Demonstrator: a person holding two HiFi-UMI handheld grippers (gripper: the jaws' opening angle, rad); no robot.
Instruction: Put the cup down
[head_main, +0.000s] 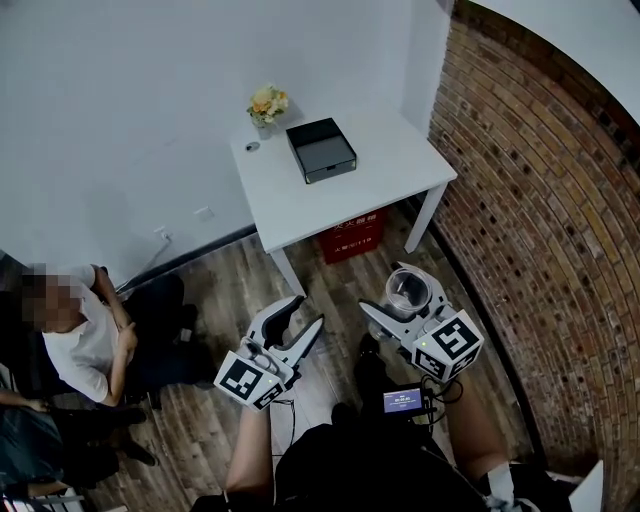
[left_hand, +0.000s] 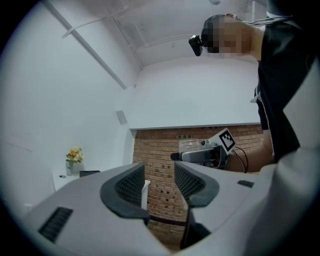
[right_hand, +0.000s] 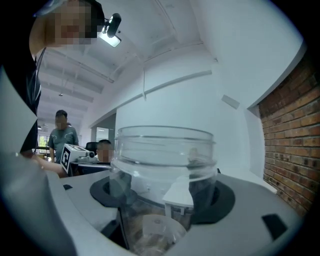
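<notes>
A clear plastic cup (head_main: 405, 291) stands upright between the jaws of my right gripper (head_main: 406, 300), which is shut on it and held above the wooden floor. Up close in the right gripper view, the cup (right_hand: 162, 160) fills the gap between the dark pads (right_hand: 220, 200). My left gripper (head_main: 306, 312) hovers beside it, to the left, open with nothing between its fingers. From the left gripper view, the open jaws frame the brick wall, and the cup (left_hand: 189, 145) shows in the right gripper (left_hand: 200, 156) beyond.
A white table (head_main: 290, 200) stands ahead against the wall, bearing a black box (head_main: 321, 150), a small flower vase (head_main: 267, 104) and a small round object (head_main: 252, 146). A red crate (head_main: 352, 236) sits under it. A curved brick wall (head_main: 540, 200) runs along the right. A person (head_main: 85, 335) sits at left.
</notes>
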